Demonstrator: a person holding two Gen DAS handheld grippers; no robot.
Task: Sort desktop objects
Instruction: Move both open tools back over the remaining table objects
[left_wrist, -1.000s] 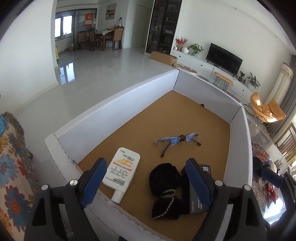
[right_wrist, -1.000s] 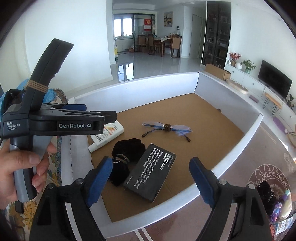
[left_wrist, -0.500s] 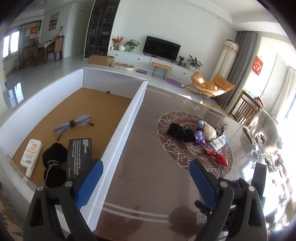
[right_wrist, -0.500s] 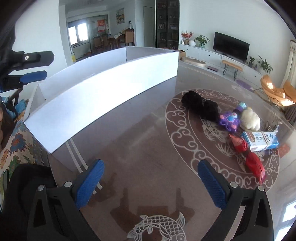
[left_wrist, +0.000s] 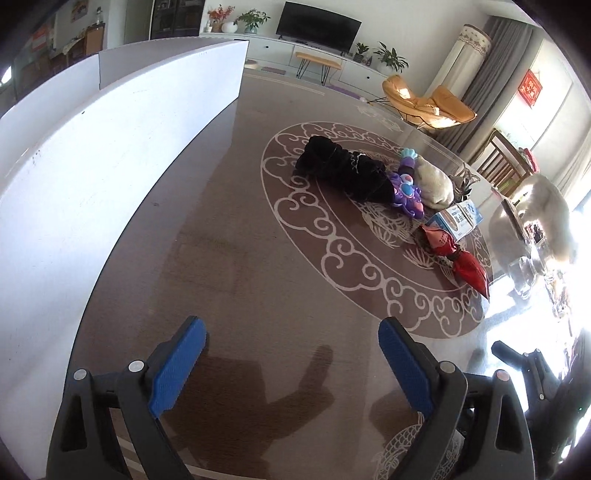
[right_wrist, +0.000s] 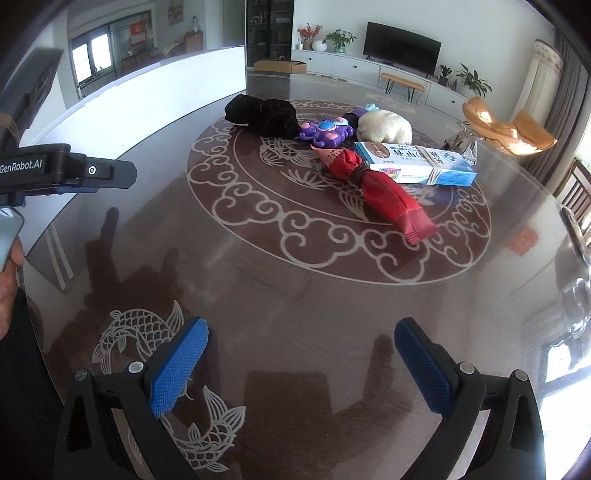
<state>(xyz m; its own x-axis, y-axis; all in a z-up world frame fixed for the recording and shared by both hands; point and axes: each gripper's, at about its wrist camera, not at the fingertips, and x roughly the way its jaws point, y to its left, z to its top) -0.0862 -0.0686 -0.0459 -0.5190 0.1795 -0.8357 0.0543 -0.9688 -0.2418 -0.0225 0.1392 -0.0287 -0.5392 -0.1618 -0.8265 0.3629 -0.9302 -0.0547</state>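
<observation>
Both the left tongs (left_wrist: 290, 350) and the right tongs (right_wrist: 301, 350) hang released above the worktop (right_wrist: 295, 295), grasping nothing. The black cloth (right_wrist: 262, 112), purple toy (right_wrist: 325, 133), red packet (right_wrist: 380, 192) and blue box (right_wrist: 413, 162) lie clustered mid-worktop, beside the white bin (left_wrist: 92, 166)

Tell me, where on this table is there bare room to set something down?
Bare tabletop lies between the open right gripper and the red packet, and beside the white box wall. Farther back it is crowded: black cloth bundle, purple toy, blue carton.

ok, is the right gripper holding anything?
No, the right gripper is open and empty above the table, short of the red packet.
</observation>
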